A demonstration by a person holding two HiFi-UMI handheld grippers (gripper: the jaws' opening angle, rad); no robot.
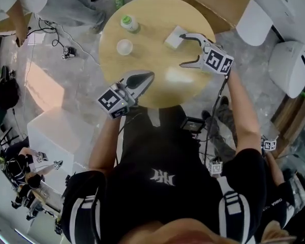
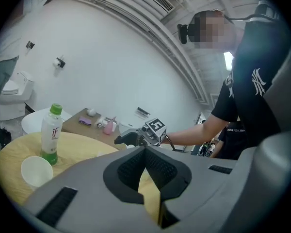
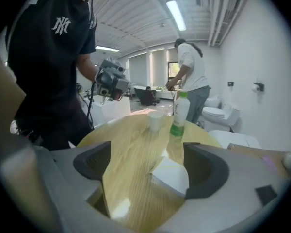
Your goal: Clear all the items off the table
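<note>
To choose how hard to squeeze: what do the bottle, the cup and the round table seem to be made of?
The bottle: likely thin glossy plastic, whitish body, green cap, printed label. The cup: matte white, paper or thin plastic; I cannot tell which. The table: light wood or wood-look laminate, with grain lines and a soft sheen.

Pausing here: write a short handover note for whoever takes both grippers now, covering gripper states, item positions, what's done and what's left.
Left gripper: shut, empty, over the near edge of the round wooden table.
Right gripper: open wide, empty, white square box beside one fingertip, not gripped.
Green-capped plastic bottle upright at the far left; white paper cup just in front of it.
Done: nothing removed. Left: box, bottle and cup.
</note>
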